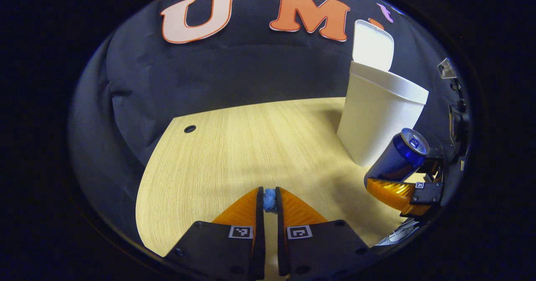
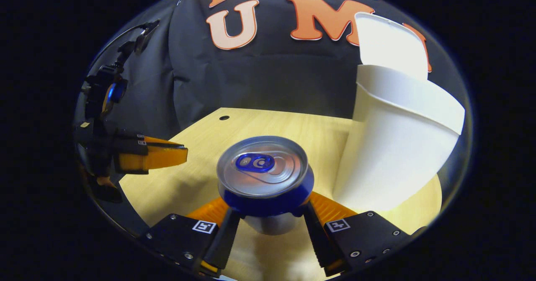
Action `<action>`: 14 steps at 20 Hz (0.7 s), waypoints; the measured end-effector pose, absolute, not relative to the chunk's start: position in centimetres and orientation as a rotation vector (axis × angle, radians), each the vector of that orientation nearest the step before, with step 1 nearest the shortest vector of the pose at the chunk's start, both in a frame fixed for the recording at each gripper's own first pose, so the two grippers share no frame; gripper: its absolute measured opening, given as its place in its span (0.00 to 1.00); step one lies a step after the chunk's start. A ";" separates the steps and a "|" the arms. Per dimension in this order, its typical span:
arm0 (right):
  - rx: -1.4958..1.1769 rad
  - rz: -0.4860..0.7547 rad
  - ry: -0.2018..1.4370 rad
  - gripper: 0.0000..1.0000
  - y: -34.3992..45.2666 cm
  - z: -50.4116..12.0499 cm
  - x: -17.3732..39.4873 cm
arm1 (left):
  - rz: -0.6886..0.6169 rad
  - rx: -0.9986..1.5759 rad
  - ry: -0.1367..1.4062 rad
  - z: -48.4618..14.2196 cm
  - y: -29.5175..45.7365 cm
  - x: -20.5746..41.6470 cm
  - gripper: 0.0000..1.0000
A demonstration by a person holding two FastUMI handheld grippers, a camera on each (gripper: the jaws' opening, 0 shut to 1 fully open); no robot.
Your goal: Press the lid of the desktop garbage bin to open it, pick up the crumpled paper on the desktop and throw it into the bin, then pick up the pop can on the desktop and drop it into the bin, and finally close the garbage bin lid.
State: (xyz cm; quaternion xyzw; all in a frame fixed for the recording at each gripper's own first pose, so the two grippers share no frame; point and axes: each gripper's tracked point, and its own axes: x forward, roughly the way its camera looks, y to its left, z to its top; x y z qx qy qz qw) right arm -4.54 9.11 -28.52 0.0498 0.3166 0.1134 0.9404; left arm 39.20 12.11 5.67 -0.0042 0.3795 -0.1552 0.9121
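right gripper (image 2: 268, 214) clamped round the pop can (image 2: 264, 174), lifted just beside the bin (image 2: 398, 147), lid (image 2: 387, 38) up for dropping. left gripper (image 1: 270, 205) nearly closed, pinching the crumpled paper (image 1: 269, 199), well left of the bin.

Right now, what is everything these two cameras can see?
Garbage bin: one, white, standing at the table's right, lid raised.
Pop can: one, blue with silver top, held between the right gripper's fingers beside the bin.
Crumpled paper: one small blue wad, pinched between the left gripper's fingertips.
Table: one, light wood, round hole near its far corner.
Left gripper: one, shut on the paper.
Right gripper: one, shut on the can.
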 end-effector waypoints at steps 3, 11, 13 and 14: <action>0.087 0.209 0.639 0.80 6.6 -28.1 -5.3 | -0.333 -0.010 0.740 6.4 11.4 40.8 0.19; 0.099 0.142 0.628 0.80 1.4 -27.7 -7.0 | -0.405 -0.035 0.602 13.5 3.4 43.8 0.16; 0.105 0.128 0.621 0.80 0.2 -27.5 -7.1 | -0.431 -0.042 0.564 15.2 1.6 44.8 0.16; 0.106 0.122 0.620 0.80 -0.3 -27.4 -7.4 | -0.445 -0.047 0.548 16.0 0.7 45.2 0.16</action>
